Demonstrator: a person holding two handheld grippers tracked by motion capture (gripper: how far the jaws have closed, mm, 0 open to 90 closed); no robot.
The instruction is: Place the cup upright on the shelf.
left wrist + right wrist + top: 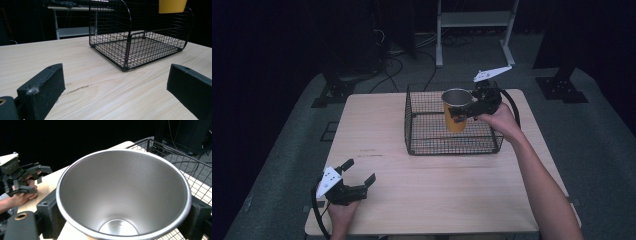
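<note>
A yellow cup (455,125) with a bare metal inside hangs upright above the black wire basket (422,145). My right gripper (462,113) is shut on the cup just below its rim. In the right gripper view the cup's mouth (125,192) sits between the two black pads (48,216), and the cup holds nothing. My left gripper (359,171) rests open near the table's front left corner, with nothing between its jaws. In the left gripper view its fingers (42,85) stand wide apart, facing the basket (130,37), and the cup's yellow base (172,6) floats over the basket's far side.
The wooden table (437,195) carries the basket at its back centre. A white shelf frame (472,20) and cables lie on the floor beyond the table. The left hand and its gripper (37,180) appear far off in the right gripper view.
</note>
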